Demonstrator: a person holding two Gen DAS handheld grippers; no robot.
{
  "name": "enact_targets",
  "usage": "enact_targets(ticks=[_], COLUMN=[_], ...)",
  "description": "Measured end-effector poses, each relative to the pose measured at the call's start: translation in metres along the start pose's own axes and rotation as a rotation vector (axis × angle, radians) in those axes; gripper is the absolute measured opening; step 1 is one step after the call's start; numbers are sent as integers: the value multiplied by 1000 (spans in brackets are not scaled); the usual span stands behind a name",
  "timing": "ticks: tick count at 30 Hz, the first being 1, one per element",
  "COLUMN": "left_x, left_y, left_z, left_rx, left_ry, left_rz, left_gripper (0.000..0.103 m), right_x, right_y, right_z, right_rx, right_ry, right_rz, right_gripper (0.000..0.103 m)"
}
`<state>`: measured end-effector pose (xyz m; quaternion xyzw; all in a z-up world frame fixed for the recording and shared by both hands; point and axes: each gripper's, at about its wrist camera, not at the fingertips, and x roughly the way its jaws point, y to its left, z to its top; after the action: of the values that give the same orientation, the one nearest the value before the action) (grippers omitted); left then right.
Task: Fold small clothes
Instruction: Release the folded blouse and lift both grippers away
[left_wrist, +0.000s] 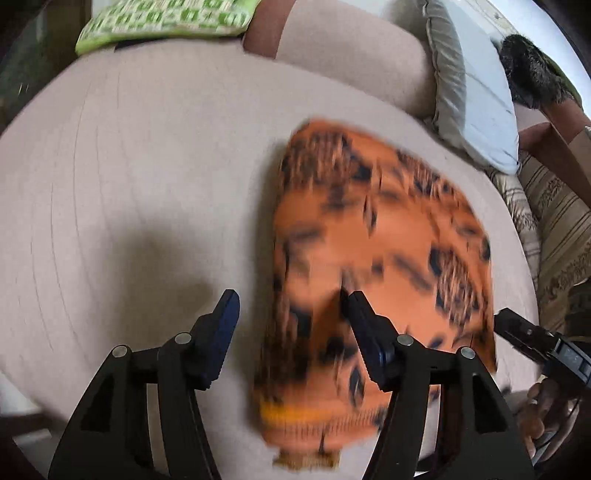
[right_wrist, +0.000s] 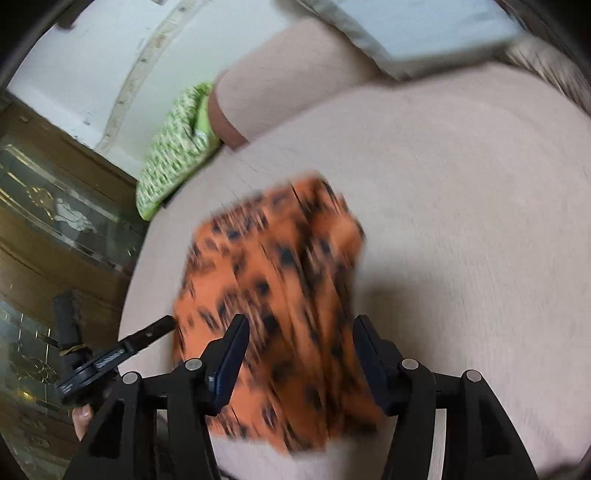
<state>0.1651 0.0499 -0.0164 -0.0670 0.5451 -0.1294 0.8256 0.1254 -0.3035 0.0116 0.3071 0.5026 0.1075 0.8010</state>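
Lying folded on a pale pink upholstered sofa seat (left_wrist: 147, 166), an orange black-spotted small garment (left_wrist: 380, 236) sits beneath the left gripper (left_wrist: 291, 306) and right gripper (right_wrist: 301, 328), both released and empty. A fold looks finished; next likely calls for regrasping an edge.

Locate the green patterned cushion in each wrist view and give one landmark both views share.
Left wrist view: green patterned cushion at the top left edge, behind the beige seat.
Right wrist view: same cushion left of centre, upper half, at the seat's far edge.
Shared landmark: orange spotted garment lying on the seat.
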Motion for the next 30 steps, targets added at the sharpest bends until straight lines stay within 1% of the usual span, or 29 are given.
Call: enact_targets(ticks=[1,2,3,4,5,6,7,8,10,11,12,13,16,18,22,24,26,28,30], left_x=[1,4,6,7,5,2,-1,0,10,10,8,6,-7,-17,-40,-48,-58,-69,-80], left_y=[0,0,-2,-2,0,3,8,13,19,18,12,7,-4,-9,-20,-23,-22,-20,-20], left_z=[-8,-16,-21,-25,-28,-31,-33,-37,-41,-42,-42,-43,-57,-69,-94,-101,-108,-116,-125], left_rx=[0,6,13,21,12,-6,-28,-53,-86,-77,-50,-29,-11,-8,32,48,31,9,-9], left_ry=[4,9,15,22,23,17,7,8,37,27,15,2,-44,-76,-138,-157,-163,-178,-194], left_rz=[3,11,18,25,20,4,-11,-14,-13,-3,23,48,94,119,190,205,193,174,174], left_gripper=[61,61,61,58,56,56,56,56,56,56,56,56,56,56,56,56,56,56,58], right_x=[2,9,9,13,17,18,13,8,3,10,18,22,9,-2,-23,-33,-44,-53,-63], right_y=[-6,-4,-5,-2,-1,-4,-4,-1,3,1,-3,-5,-1,-2,-10,-3,8,18,26], right_z=[-12,-16,-22,-25,-26,-28,-30,-31,-39,-41,-44,-46,-48,-53,-73,-83,-91,-101,-114], right_rx=[27,40,40,16,4,13,24,12,-24,-33,-41,-44,-48,-27,61,59,34,21,13], right_ry=[36,41,40,51,64,75,73,63,44,60,78,80,48,33,22,5,-12,-20,-28], right_rz=[-1,-4,-15,-39,-59,-55,-53,-66,-126,-164,-196,-211,-195,-179,-120,-94,-33,28,103], right_gripper=[56,56,49,29,17,10,8,8,8,8,7,7,7,8,8,9,16,47,49])
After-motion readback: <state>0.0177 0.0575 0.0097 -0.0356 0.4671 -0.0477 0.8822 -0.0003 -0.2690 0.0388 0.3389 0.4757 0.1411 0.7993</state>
